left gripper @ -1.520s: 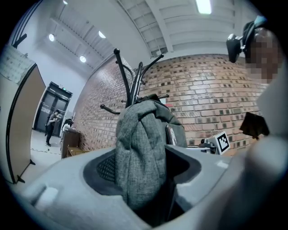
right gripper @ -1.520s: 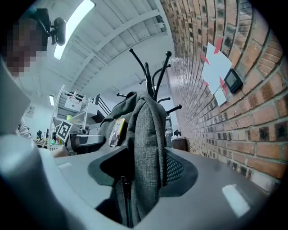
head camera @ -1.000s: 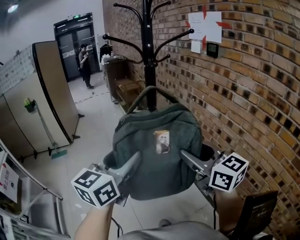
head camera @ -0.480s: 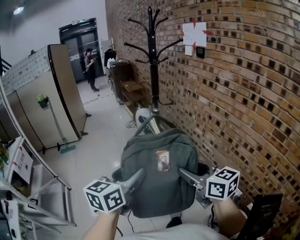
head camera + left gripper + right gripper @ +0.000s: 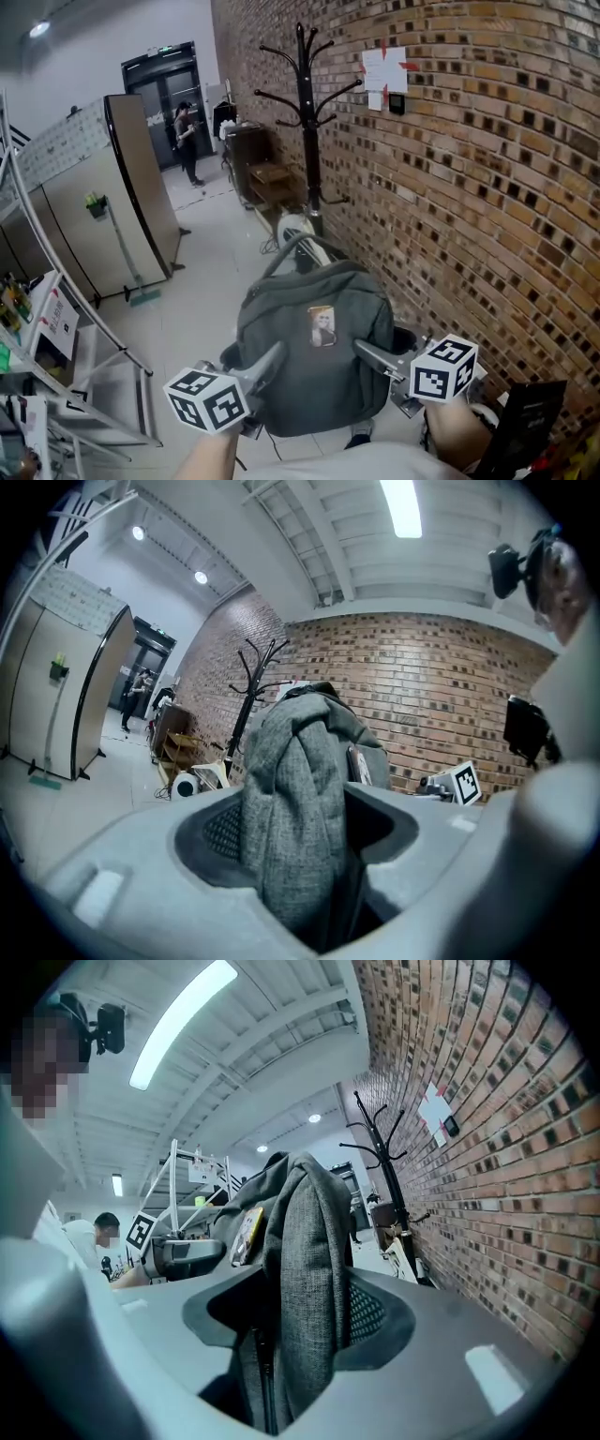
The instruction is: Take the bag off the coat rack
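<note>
The grey backpack [image 5: 314, 361] has come well away from the coat rack [image 5: 307, 112], upper centre; left tongs [image 5: 266, 364] and right tongs [image 5: 373, 354] each pinch its fabric. Removal looks done.

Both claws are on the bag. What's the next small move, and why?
Probably lower the bag toward the floor: it already hangs clear of the coat rack, and the left claw and right claw each clamp a fold of its fabric.
</note>
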{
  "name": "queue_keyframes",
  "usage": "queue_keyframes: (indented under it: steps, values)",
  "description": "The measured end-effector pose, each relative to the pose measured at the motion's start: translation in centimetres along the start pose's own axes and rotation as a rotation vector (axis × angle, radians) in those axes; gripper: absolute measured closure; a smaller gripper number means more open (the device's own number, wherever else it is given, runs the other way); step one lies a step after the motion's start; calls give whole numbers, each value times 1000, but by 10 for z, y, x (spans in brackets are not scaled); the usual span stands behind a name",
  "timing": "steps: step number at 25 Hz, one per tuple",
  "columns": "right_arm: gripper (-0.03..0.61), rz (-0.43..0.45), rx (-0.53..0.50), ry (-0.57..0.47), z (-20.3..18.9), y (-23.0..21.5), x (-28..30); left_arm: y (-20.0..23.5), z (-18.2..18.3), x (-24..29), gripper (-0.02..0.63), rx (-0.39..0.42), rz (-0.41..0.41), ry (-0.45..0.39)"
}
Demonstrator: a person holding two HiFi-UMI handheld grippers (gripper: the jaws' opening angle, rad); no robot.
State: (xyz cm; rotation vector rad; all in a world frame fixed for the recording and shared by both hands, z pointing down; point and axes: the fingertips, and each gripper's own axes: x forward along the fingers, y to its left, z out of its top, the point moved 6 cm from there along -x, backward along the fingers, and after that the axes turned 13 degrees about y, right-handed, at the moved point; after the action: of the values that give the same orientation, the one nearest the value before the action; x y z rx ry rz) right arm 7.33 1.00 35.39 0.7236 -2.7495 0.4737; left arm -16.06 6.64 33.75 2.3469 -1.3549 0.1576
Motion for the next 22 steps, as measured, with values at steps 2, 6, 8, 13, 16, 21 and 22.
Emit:
queue_keyframes:
  steps: [2, 6, 8, 13, 16, 21, 22]
  values:
    - [350, 1, -5, 1, 0, 1, -1, -1, 0, -1, 344, 4, 0, 0]
    - [353, -8, -11, 0, 1, 2, -2, -1, 2, 0, 345, 10, -7, -4]
    - [354, -20, -13, -6, 1, 2, -2, -1, 3, 2, 347, 11, -11, -4]
    - [356, -30, -19, -3, 0, 3, -2, 2, 1, 2, 347, 6, -21, -8]
    - [356, -33, -23, -1, 0, 3, 0, 3, 0, 3, 347, 2, -25, -8]
    - [356, -34, -11, 8, -3, 3, 1, 5, -3, 4, 348, -8, -26, -1]
    - [356, -35, -9, 9, -4, 3, 1, 5, -3, 5, 348, -8, -27, 0]
